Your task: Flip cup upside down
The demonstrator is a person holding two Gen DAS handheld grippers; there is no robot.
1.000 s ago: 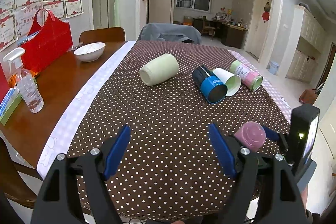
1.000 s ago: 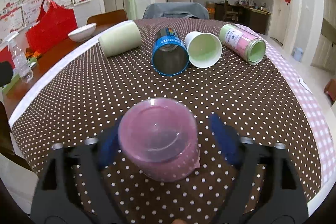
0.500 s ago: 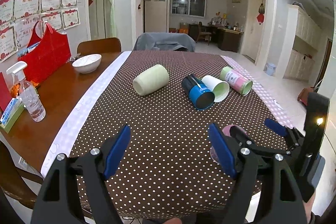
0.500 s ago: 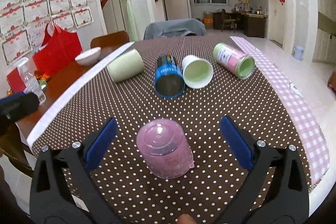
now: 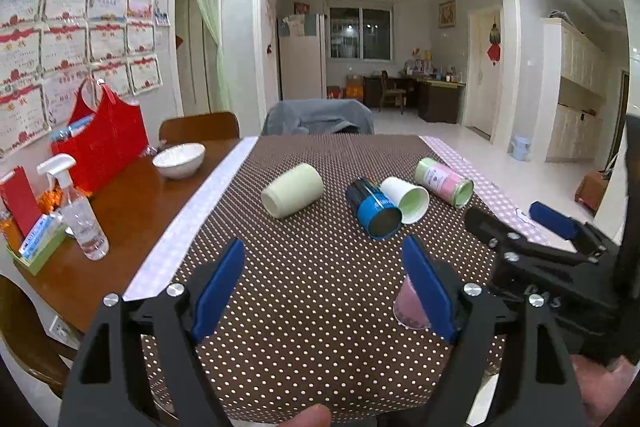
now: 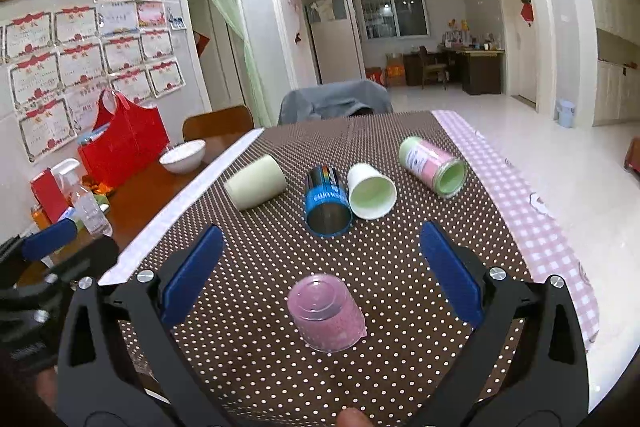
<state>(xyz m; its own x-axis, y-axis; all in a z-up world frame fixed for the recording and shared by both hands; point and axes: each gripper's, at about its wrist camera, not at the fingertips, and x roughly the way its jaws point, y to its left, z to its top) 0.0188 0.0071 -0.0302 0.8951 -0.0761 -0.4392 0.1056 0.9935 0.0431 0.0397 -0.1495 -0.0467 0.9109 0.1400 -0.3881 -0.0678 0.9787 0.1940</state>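
The pink cup (image 6: 326, 313) stands upside down on the brown polka-dot tablecloth (image 6: 400, 267), base up, between the right gripper (image 6: 320, 277)'s two blue pads and touching neither; those jaws are spread wide and hold nothing. The left gripper (image 5: 326, 293) is likewise wide open and empty, with the same cup partly hidden behind its right-hand pad. Well beyond both sets of jaws four other cups lie on their sides: a pale green cup (image 6: 256, 187), a blue can-like cup (image 6: 326, 201), a white cup (image 6: 372, 191) touching it, and a pink-and-green cup (image 6: 434, 165).
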